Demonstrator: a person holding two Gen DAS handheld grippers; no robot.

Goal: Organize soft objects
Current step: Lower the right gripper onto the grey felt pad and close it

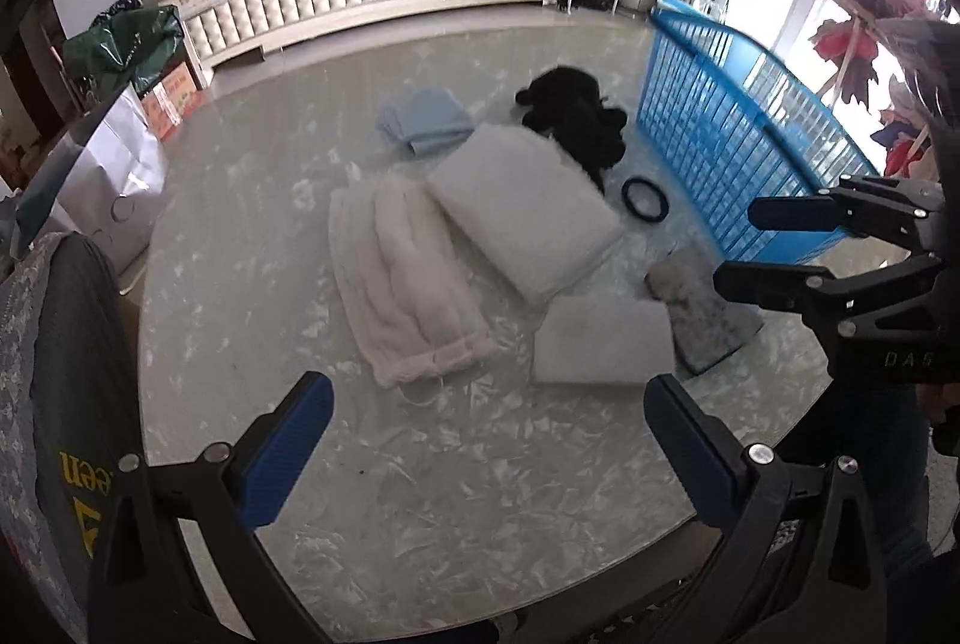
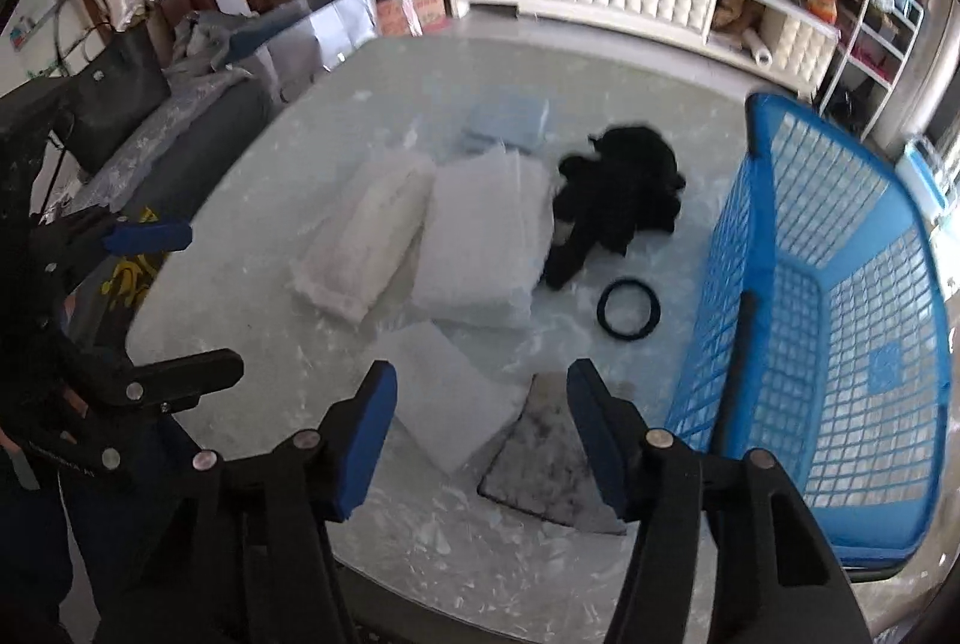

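We see a blue lattice basket (image 2: 840, 284), a black garment (image 1: 576, 116), white folded cloths (image 1: 522, 206), and a pale-blue cloth (image 1: 426, 119) on the marbled grey-white tabletop (image 1: 420, 464).

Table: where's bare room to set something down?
Near edge of the table, in front of the white mask and small white pad. Also left of the mask. Crowded by the blue basket.

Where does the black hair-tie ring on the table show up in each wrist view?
Left wrist view: black ring lies right of centre, between the large white pad and the blue basket.
Right wrist view: the ring lies just right of centre, left of the basket, below the black cloth.
Shared landmark: the blue basket, to the ring's right in both.
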